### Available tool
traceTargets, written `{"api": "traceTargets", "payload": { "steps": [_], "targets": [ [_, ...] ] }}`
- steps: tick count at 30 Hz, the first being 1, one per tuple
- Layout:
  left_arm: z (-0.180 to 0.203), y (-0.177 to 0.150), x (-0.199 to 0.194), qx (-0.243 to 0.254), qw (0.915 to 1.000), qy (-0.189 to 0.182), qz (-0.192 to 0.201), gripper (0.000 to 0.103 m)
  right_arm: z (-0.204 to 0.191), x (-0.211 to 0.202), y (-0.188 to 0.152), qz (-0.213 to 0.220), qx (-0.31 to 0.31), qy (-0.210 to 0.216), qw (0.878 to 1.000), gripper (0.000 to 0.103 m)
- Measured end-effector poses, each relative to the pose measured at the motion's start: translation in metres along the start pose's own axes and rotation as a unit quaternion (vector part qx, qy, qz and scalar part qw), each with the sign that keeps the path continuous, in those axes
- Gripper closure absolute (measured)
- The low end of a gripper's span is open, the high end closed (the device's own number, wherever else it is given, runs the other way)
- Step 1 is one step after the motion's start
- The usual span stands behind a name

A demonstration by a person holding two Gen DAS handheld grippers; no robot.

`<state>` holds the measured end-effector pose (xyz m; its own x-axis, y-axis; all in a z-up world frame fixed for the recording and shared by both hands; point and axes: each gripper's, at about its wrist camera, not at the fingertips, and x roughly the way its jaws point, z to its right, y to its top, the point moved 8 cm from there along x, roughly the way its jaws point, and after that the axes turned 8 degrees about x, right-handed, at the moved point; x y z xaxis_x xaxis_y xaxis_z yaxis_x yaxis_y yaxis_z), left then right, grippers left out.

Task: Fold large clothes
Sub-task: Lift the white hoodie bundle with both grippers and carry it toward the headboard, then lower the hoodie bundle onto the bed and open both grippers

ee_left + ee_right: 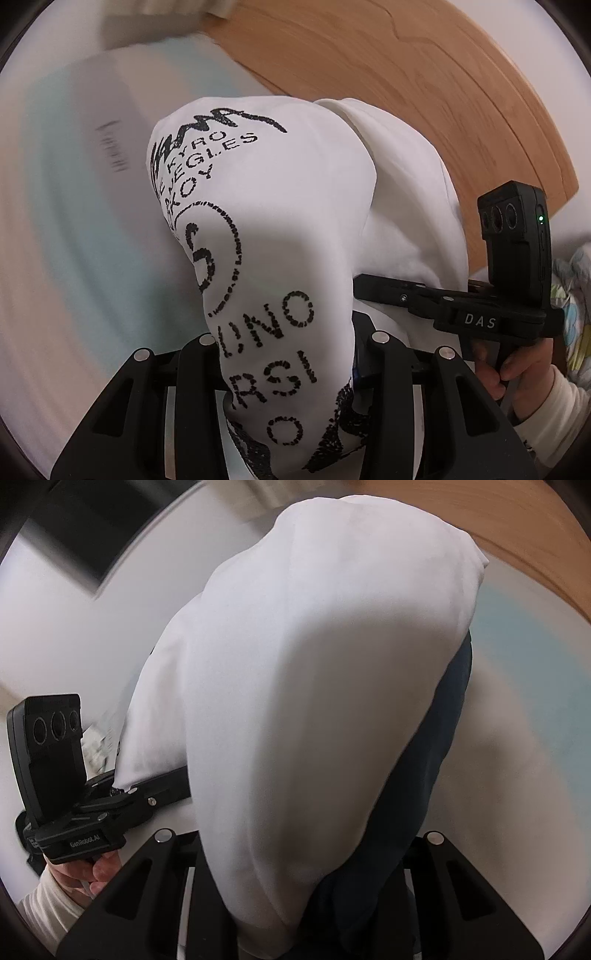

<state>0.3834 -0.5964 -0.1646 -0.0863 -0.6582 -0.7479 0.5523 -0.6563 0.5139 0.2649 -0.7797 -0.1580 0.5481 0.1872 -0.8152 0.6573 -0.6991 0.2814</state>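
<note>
Over wooden flooring hangs white garment, black-lettered, bunched.

Surface: pale striped sheet of blurred mint, cream and white bands
Backdrop: curved light-brown wooden board
Right edge: colourful patterned fabric
Upper left: dark rectangular panel

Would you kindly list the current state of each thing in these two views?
White printed cotton garment: lifted, draped, bunched between both grippers.
Left gripper: shut on the garment.
Right gripper: shut on the garment, white layer over a dark blue layer.
Pale striped sheet: spread flat below, motion-blurred.
Wooden headboard: behind, untouched.
</note>
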Motion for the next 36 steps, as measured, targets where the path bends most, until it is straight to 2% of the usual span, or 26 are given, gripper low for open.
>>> {"api": "traceTargets", "payload": {
  "steps": [4, 8, 15, 19, 23, 27, 29, 33, 35, 36],
  "targets": [
    [0.022, 0.022, 0.058, 0.03, 0.9988, -0.029, -0.023, 0.064, 0.051, -0.003, 0.011, 0.01, 0.032, -0.026, 0.999, 0.079],
    [0.023, 0.031, 0.096, 0.044, 0.9973, -0.036, -0.046, 0.064, 0.088, 0.01, 0.013, 0.006, 0.063, -0.037, 0.997, 0.079],
    [0.012, 0.006, 0.129, 0.039, 0.996, -0.034, -0.073, 0.063, 0.108, 0.043, -0.016, -0.01, 0.084, -0.038, 0.996, 0.079],
    [0.006, 0.007, 0.135, 0.031, 0.9967, -0.028, -0.07, 0.061, 0.112, 0.055, -0.015, -0.007, 0.077, -0.045, 0.996, 0.076],
    [0.019, 0.009, 0.139, 0.057, 0.9966, 0.003, -0.06, 0.059, 0.108, 0.057, -0.019, 0.002, 0.062, -0.081, 0.995, 0.068],
    [0.023, 0.007, 0.135, 0.042, 0.9976, 0.014, -0.054, 0.055, 0.1, 0.052, -0.02, 0.019, 0.057, -0.115, 0.991, 0.056],
    [0.031, 0.016, 0.141, 0.04, 0.9975, 0.023, -0.054, 0.05, 0.1, 0.047, -0.021, 0.03, 0.058, -0.131, 0.989, 0.045],
    [0.041, 0.016, 0.133, 0.053, 0.9947, 0.065, -0.06, 0.044, 0.103, 0.04, -0.016, 0.04, 0.057, -0.148, 0.987, 0.036],
    [0.046, 0.02, 0.129, 0.053, 0.9936, 0.083, -0.056, 0.034, 0.106, 0.035, -0.017, 0.05, 0.059, -0.164, 0.983, 0.027],
    [0.045, 0.021, 0.126, 0.048, 0.9934, 0.089, -0.054, 0.032, 0.107, 0.033, -0.018, 0.055, 0.065, -0.163, 0.983, 0.027]
  ]
}}
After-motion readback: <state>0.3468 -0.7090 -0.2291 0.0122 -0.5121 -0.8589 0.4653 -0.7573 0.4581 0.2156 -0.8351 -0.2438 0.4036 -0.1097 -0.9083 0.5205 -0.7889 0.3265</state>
